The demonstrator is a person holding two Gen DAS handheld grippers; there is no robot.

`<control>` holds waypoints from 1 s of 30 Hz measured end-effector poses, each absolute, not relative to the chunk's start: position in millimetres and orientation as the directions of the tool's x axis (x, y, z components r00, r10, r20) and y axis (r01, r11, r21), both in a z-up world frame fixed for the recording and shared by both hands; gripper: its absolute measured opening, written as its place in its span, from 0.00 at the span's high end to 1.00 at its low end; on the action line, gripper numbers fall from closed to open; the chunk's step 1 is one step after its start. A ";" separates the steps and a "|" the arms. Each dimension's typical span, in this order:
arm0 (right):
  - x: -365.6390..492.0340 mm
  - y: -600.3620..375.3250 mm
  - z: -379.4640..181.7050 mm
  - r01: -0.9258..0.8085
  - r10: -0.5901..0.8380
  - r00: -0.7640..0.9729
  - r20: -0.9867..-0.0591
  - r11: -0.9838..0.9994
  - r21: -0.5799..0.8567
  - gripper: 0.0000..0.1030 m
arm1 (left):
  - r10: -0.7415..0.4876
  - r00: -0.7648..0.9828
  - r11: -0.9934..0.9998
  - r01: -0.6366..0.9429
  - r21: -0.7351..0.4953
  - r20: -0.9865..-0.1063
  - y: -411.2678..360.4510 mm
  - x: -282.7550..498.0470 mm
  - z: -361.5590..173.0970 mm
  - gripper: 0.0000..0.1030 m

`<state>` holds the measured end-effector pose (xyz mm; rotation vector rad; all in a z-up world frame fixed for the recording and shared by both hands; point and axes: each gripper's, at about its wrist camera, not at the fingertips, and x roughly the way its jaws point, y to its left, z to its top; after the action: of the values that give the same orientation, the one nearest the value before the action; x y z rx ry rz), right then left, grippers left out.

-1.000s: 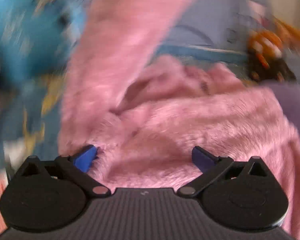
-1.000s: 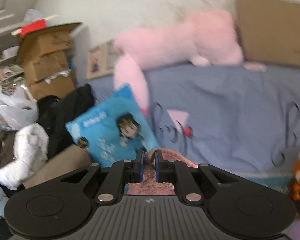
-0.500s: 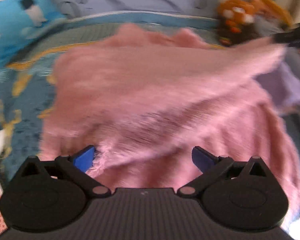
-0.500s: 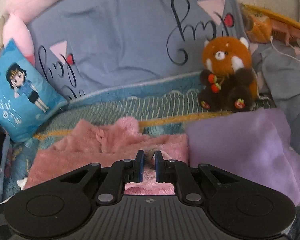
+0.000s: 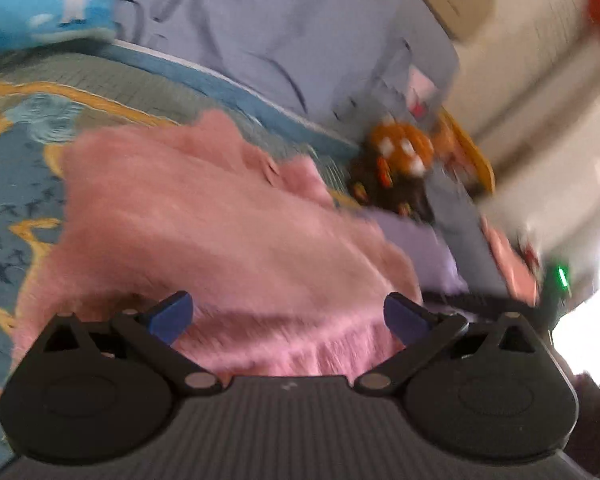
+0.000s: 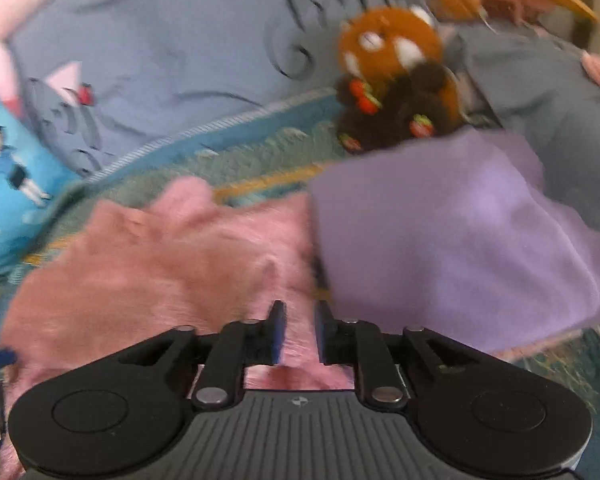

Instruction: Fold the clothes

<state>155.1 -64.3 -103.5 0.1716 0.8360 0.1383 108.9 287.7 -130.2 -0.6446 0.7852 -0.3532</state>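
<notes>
Two handheld tools over a fuzzy pink garment (image 6: 160,264) spread on a bed.

The left tool (image 5: 288,316) has its jaws wide apart, empty, just above the pink fabric. The right tool (image 6: 298,332) has just been opening; a narrow gap shows, pink pile between the pads, not pinched. A folded lilac cloth (image 6: 452,232) lies beside the garment.

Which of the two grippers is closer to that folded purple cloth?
Right. The right gripper sits just beside the purple cloth's near edge; the left gripper hovers over the pink fluffy garment, farther off.
</notes>
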 end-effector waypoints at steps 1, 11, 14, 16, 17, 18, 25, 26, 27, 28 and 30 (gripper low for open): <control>154.5 -60.7 -100.6 -0.079 0.217 0.677 -0.703 0.971 0.224 0.60 | -0.513 0.678 0.739 0.037 -0.673 -0.526 292.7 113.3 -133.1 0.00; 218.6 -58.1 -143.1 0.055 0.330 0.594 -0.733 0.893 0.447 0.79 | -0.441 0.573 0.786 -0.126 -0.606 -0.691 292.1 147.2 -183.0 0.00; 218.7 -44.6 -141.4 -0.007 0.314 0.600 -0.736 0.922 0.387 0.96 | -0.440 0.565 0.794 -0.119 -0.596 -0.698 290.1 149.4 -186.5 0.00; 212.1 -39.6 -125.1 -0.052 0.271 0.676 -0.685 0.945 0.323 0.96 | -0.440 0.563 0.795 -0.118 -0.595 -0.700 289.7 150.2 -187.3 0.00; 208.6 -37.3 -116.1 -0.070 0.246 0.715 -0.654 0.957 0.282 0.96 | -0.443 0.561 0.791 -0.122 -0.599 -0.699 289.8 149.6 -186.6 0.00; 206.2 -34.0 -109.2 -0.085 0.210 0.746 -0.632 0.971 0.222 0.96 | -0.446 0.560 0.787 -0.126 -0.604 -0.698 289.9 148.8 -185.7 0.00; 233.7 -37.5 -142.6 -0.024 0.163 0.631 -0.759 0.981 0.191 0.87 | -0.437 0.544 0.809 -0.112 -0.577 -0.717 282.4 149.5 -181.3 0.00; 228.9 -38.9 -136.8 -0.022 0.173 0.657 -0.734 0.977 0.211 0.85 | -0.438 0.540 0.815 -0.098 -0.571 -0.719 280.7 148.3 -179.4 0.00; 223.1 -40.0 -130.0 -0.024 0.182 0.685 -0.706 0.974 0.227 0.81 | -0.445 0.536 0.818 -0.084 -0.570 -0.717 279.7 147.5 -177.3 0.00; 215.0 -40.5 -120.8 -0.035 0.188 0.716 -0.672 0.972 0.234 0.68 | -0.460 0.533 0.812 -0.071 -0.579 -0.710 281.4 145.5 -173.5 0.00; 194.7 -35.4 -102.1 -0.070 0.182 0.776 -0.604 0.977 0.203 0.49 | -0.495 0.540 0.790 -0.046 -0.611 -0.681 287.9 141.0 -163.7 0.00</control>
<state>194.7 -35.4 -102.1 0.1735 0.6693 0.1370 141.0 287.9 -163.7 -0.6241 0.9776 -0.2884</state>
